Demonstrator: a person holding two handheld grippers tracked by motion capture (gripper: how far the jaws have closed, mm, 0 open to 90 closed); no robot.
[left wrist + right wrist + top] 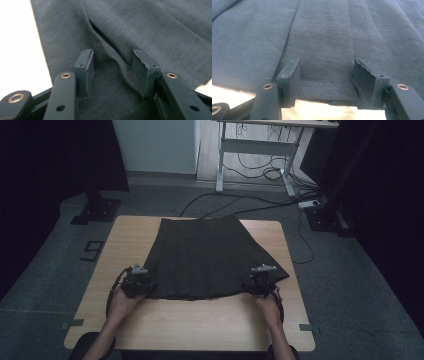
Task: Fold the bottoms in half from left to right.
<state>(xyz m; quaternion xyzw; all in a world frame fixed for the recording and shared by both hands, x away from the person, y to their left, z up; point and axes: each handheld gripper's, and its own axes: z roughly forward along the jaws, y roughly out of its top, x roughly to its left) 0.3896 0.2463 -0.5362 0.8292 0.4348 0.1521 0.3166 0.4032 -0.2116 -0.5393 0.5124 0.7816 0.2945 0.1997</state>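
A grey carpeted floor (45,270) surrounded a light wooden table (200,325), with black cables (250,202) trailing across it beyond the far edge and the white legs of a desk (252,150) standing farther back.

On the table lay a dark pleated skirt (210,255), spread flat, its narrow waist at the far edge and its wide hem toward the near side. The hem ran across the middle of the tabletop, leaving a bare strip of wood between it and the near edge. The right hem corner reached close to the table's right edge.

The person's forearms came in from the near side. The left hand (120,302) held the left gripper (139,282) at the skirt's near left hem corner, and the right hand (267,302) held the right gripper (257,284) at the near right part of the hem.

In the left gripper view, the left gripper (113,72) had its jaws standing wide apart over the fabric, with a raised fold of cloth (117,62) running between them; bright tabletop showed at the left.

In the right gripper view, the right gripper (327,77) also stood wide, its jaws either side of one flat pleat, the stitched hem edge (324,88) lying between them just above the bare wood.
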